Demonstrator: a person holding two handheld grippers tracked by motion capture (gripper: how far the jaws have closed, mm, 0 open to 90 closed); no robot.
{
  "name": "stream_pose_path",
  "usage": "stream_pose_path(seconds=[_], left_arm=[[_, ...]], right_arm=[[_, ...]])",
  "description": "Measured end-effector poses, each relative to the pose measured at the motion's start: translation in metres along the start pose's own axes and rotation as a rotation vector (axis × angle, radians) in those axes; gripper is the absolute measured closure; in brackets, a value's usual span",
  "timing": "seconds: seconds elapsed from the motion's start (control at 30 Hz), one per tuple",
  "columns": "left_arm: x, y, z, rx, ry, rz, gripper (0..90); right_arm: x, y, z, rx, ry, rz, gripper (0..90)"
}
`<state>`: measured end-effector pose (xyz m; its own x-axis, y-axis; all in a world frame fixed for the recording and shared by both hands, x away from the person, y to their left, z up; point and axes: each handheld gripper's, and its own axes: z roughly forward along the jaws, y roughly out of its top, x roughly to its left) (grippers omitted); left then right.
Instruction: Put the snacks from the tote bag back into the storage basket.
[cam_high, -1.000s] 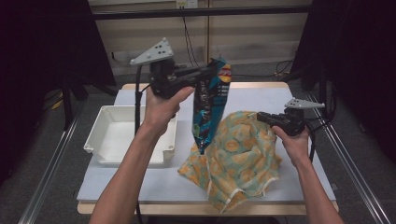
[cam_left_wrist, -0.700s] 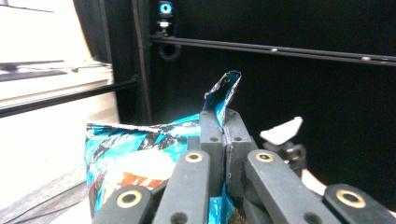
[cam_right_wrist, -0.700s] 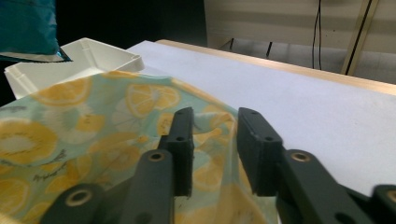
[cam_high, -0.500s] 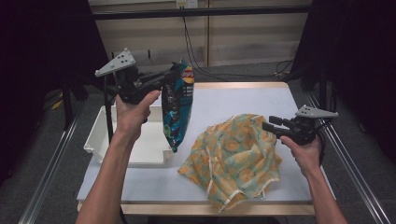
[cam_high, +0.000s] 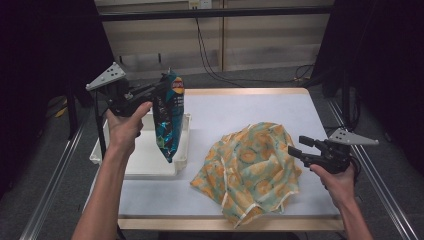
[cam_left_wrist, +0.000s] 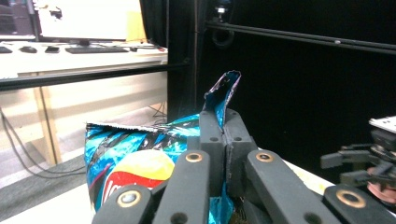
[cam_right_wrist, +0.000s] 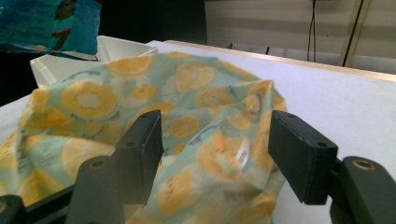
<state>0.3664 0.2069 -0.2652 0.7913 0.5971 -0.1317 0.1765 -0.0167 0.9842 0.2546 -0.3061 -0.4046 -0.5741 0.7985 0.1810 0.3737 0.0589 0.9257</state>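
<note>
A blue chip bag (cam_high: 169, 117) hangs from my left gripper (cam_high: 162, 86), which is shut on its top edge above the right side of a white tray (cam_high: 134, 165). In the left gripper view the jaws pinch the bag's torn top corner (cam_left_wrist: 223, 93) at my left gripper (cam_left_wrist: 225, 140). A cloth with an orange-slice print (cam_high: 250, 167) lies crumpled on the table's right half. My right gripper (cam_high: 295, 147) sits just off the cloth's right edge; its jaws have just been opening and hold nothing. In the right gripper view my right gripper (cam_right_wrist: 215, 149) stands open before the cloth (cam_right_wrist: 140, 102).
The white table top (cam_high: 240, 107) has bare room behind the cloth. The tray stands at the left edge. Metal rails (cam_high: 380, 170) run along both sides of the table. Cables (cam_high: 210, 55) hang behind it. The bag (cam_right_wrist: 46, 23) and tray (cam_right_wrist: 70, 63) show far off in the right gripper view.
My left hand carried the chip bag leftward and lower, from above the cloth to over the tray. My right gripper let go of the cloth, opened and drew back to the right.
</note>
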Motion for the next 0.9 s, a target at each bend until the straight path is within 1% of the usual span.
stream_pose_path(seconds=[0.07, 0.2, 0.23, 0.27, 0.3, 0.33, 0.37, 0.4, 0.43, 0.47, 0.5, 0.53, 0.57, 0.6, 0.63, 0.67, 0.7, 0.77, 0.83, 0.9], left_arm=[[0.004, -0.003, -0.005, 0.004, 0.010, -0.005, 89.4], [0.011, -0.009, -0.014, 0.012, 0.037, -0.003, 89.4], [0.013, -0.011, -0.015, 0.009, 0.043, -0.003, 89.4], [0.015, -0.012, -0.018, 0.013, 0.062, -0.002, 89.4], [0.017, -0.013, -0.020, 0.008, 0.059, -0.004, 89.4], [0.019, -0.014, -0.022, 0.005, 0.068, -0.018, 89.4], [0.021, -0.016, -0.024, 0.010, 0.077, -0.006, 89.4], [0.023, -0.017, -0.026, 0.012, 0.079, -0.006, 89.4], [0.025, -0.018, -0.028, 0.024, 0.088, -0.007, 89.4], [0.026, -0.019, -0.028, 0.020, 0.087, -0.007, 89.4], [0.028, -0.021, -0.029, 0.030, 0.092, 0.000, 89.4], [0.029, -0.022, -0.030, 0.041, 0.107, 0.006, 89.4], [0.030, -0.023, -0.030, 0.040, 0.124, 0.005, 89.4], [0.033, -0.025, -0.032, 0.045, 0.130, -0.006, 89.5], [0.035, -0.025, -0.033, 0.046, 0.130, -0.010, 89.5], [0.037, -0.026, -0.034, 0.047, 0.135, -0.005, 89.5], [0.037, -0.026, -0.035, 0.050, 0.145, -0.008, 89.5], [0.043, -0.027, -0.037, 0.062, 0.140, -0.012, 89.5], [0.046, -0.029, -0.038, 0.072, 0.168, -0.017, 89.5], [0.050, -0.032, -0.040, 0.068, 0.154, -0.027, 89.5]], right_arm=[[0.005, -0.003, -0.003, -0.004, 0.008, -0.002, 33.9], [0.017, -0.008, -0.013, -0.003, 0.005, -0.029, 32.5], [0.019, -0.009, -0.015, -0.005, 0.004, -0.018, 32.2], [0.020, -0.010, -0.017, -0.007, 0.009, -0.015, 32.1], [0.022, -0.012, -0.018, -0.005, 0.013, -0.021, 32.0], [0.023, -0.013, -0.019, -0.003, 0.006, -0.015, 32.0], [0.025, -0.015, -0.021, 0.000, 0.005, -0.024, 31.9], [0.027, -0.017, -0.022, -0.001, 0.004, -0.017, 31.9], [0.028, -0.019, -0.024, 0.001, 0.005, -0.015, 31.9], [0.030, -0.021, -0.025, 0.005, 0.009, -0.018, 31.9], [0.030, -0.022, -0.026, 0.007, 0.010, -0.021, 31.9], [0.031, -0.023, -0.027, 0.010, 0.009, -0.022, 31.9], [0.032, -0.025, -0.028, 0.013, 0.007, -0.023, 31.7], [0.033, -0.026, -0.029, 0.011, 0.006, -0.017, 31.6], [0.033, -0.029, -0.031, 0.014, 0.009, -0.019, 31.5], [0.034, -0.030, -0.032, 0.010, 0.006, -0.010, 31.2], [0.034, -0.032, -0.034, 0.010, 0.005, -0.013, 31.2], [0.035, -0.036, -0.035, 0.014, 0.008, -0.008, 31.2], [0.036, -0.037, -0.035, 0.029, 0.003, -0.012, 31.1], [0.037, -0.040, -0.037, 0.035, 0.003, -0.012, 30.9]])
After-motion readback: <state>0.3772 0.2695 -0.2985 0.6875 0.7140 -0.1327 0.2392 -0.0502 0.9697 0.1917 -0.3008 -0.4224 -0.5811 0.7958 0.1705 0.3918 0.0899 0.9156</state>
